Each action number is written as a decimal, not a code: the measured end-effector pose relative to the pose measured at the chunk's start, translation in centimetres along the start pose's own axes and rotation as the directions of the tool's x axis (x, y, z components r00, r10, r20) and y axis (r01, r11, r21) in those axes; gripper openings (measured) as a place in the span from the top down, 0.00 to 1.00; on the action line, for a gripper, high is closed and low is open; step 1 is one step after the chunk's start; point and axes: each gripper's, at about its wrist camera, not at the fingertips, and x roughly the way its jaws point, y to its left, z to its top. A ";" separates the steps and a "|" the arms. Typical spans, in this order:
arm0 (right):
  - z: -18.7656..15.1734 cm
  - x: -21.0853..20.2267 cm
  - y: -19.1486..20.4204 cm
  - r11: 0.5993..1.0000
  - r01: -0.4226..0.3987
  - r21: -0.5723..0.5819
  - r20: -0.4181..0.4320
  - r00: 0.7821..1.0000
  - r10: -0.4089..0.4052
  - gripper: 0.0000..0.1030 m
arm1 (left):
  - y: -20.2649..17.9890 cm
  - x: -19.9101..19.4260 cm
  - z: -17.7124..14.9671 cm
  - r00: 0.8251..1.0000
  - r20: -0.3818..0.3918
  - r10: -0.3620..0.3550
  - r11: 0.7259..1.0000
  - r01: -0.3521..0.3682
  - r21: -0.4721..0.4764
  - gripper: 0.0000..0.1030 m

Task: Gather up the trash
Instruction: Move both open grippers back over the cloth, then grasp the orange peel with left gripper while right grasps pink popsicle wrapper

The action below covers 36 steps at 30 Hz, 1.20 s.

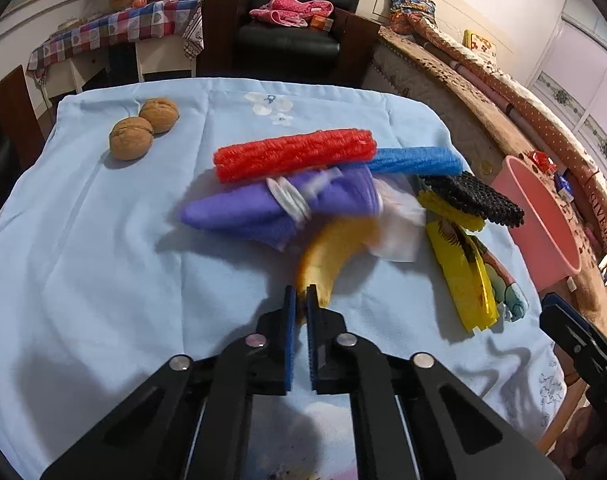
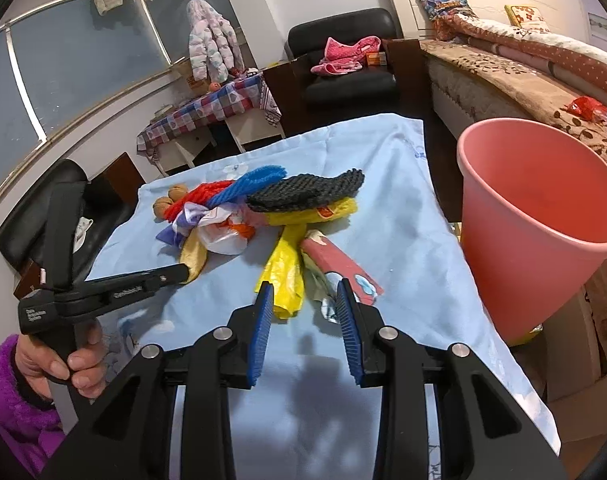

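A heap of trash lies on the light blue cloth (image 1: 103, 240): a red foam net (image 1: 295, 154), a blue foam net (image 1: 415, 160), a purple wrapper (image 1: 263, 208), a black net (image 1: 471, 196), a yellow bag (image 1: 463, 272) and a banana peel (image 1: 335, 252). My left gripper (image 1: 300, 300) is shut on the near end of the banana peel; it also shows in the right wrist view (image 2: 185, 270). My right gripper (image 2: 303, 300) is open and empty over the near end of the yellow bag (image 2: 283, 272) and a pink wrapper (image 2: 339, 264).
A pink bin (image 2: 535, 220) stands off the table's right edge, also seen in the left wrist view (image 1: 543, 216). Two walnuts (image 1: 143, 128) sit at the cloth's far left. A black armchair (image 1: 287, 20), a checked table (image 1: 115, 32) and a bed (image 2: 523, 80) lie beyond.
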 end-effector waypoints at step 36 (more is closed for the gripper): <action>0.0 3.0 -0.9 0.997 0.062 -0.055 -0.112 0.991 -0.068 0.83 | 2.6 -8.0 -3.2 0.992 0.117 -0.046 0.999 0.046 0.001 0.97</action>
